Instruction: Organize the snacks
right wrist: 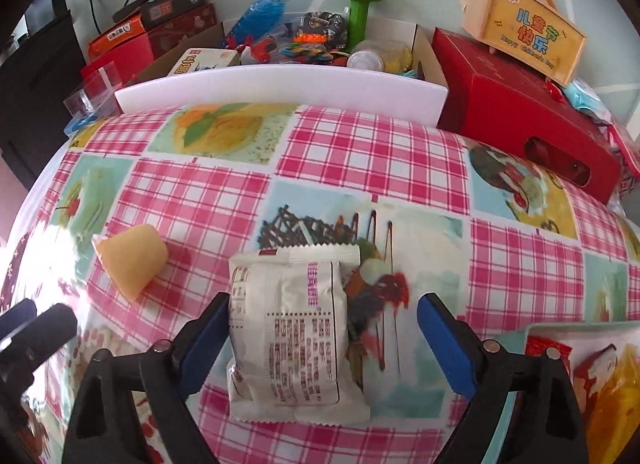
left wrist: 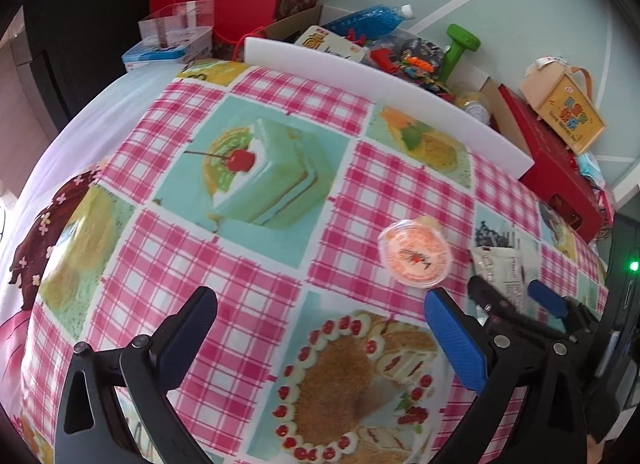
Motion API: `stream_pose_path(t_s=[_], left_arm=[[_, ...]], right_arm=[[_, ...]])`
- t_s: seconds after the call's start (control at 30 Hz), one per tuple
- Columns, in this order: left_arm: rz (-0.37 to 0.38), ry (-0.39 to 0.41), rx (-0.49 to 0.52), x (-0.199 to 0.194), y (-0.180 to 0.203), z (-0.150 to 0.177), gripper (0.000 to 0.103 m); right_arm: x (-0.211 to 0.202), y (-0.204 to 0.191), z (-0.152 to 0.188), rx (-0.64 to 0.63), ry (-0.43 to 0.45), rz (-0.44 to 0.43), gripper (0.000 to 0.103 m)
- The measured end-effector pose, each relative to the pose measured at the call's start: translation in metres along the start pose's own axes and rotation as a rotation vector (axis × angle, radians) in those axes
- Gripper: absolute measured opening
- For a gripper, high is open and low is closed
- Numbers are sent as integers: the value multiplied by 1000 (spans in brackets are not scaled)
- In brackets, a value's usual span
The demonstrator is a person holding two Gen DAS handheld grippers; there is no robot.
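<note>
**Both grippers spread wide over the snacks on the counter**

My right gripper (right wrist: 320,332) is low over the counter (right wrist: 360,151), which is covered in a pink checked cloth printed with cakes. Its jaws stand wide apart. A white snack packet (right wrist: 292,336) lies flat between them, printed side up, long axis pointing away from me. The packet sits hard against the left finger, and I cannot tell whether it actually touches the pad; a clear stretch of cloth separates it from the right finger. To the far left of the packet a yellow jelly cup (right wrist: 132,264) lies tipped on its side. At the near right edge of the right wrist view I see a pale tray (right wrist: 560,328) with red and yellow snack wrappers (right wrist: 608,384) in it.

My left gripper (left wrist: 320,340) is also fully spread with nothing between its fingers. In its view the jelly cup (left wrist: 416,256) shows its orange lid, just beyond the right fingertip and outside the jaws. The packet (left wrist: 500,272) lies to the right of the cup, with the right gripper (left wrist: 516,296) over it.

Along the far edge a white foam strip (right wrist: 280,83) fronts a cardboard box of clutter (right wrist: 304,43), with a red gift box (right wrist: 520,111) to its right.
</note>
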State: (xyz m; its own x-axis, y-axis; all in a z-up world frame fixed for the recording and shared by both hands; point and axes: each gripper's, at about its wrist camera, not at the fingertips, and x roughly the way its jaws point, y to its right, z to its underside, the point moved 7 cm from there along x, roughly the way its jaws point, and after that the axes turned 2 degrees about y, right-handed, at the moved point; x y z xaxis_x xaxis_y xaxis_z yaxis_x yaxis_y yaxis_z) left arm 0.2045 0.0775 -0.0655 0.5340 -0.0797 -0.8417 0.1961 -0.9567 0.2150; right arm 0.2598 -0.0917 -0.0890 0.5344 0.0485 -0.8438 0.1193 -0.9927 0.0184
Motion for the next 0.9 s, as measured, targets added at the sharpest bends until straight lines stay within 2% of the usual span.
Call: stream_pose_path(t_s=[0.23, 0.4, 0.53, 0.57, 0.67, 0.73, 0.77, 0.8, 0.87, 0.9], left_arm=[[49, 12, 55, 6, 32, -7, 103], [-16, -21, 77, 26, 45, -12, 103], [-9, -24, 72, 34, 53, -18, 102], [-17, -18, 78, 35, 55, -20, 99], [-24, -21, 88, 42, 64, -25, 82], [-23, -25, 88, 44, 67, -26, 78], [-26, -23, 88, 45, 68, -26, 72], [-29, -21, 91, 46, 69, -26, 62], [-52, -18, 103, 49, 70, -26, 50], [-56, -11, 112, 49, 70, -26, 50]], right_arm=[[-16, 8, 18, 14, 10, 0, 82], [-24, 20, 33, 39, 21, 11, 73], [-24, 25, 32, 52, 28, 15, 73], [-24, 25, 32, 54, 29, 16, 73], [-24, 24, 31, 58, 32, 20, 73], [-24, 24, 30, 60, 34, 21, 73], [-25, 25, 31, 62, 34, 21, 73], [-25, 25, 32, 63, 35, 22, 73], [-24, 24, 31, 64, 35, 23, 73], [-25, 24, 32, 65, 36, 22, 72]])
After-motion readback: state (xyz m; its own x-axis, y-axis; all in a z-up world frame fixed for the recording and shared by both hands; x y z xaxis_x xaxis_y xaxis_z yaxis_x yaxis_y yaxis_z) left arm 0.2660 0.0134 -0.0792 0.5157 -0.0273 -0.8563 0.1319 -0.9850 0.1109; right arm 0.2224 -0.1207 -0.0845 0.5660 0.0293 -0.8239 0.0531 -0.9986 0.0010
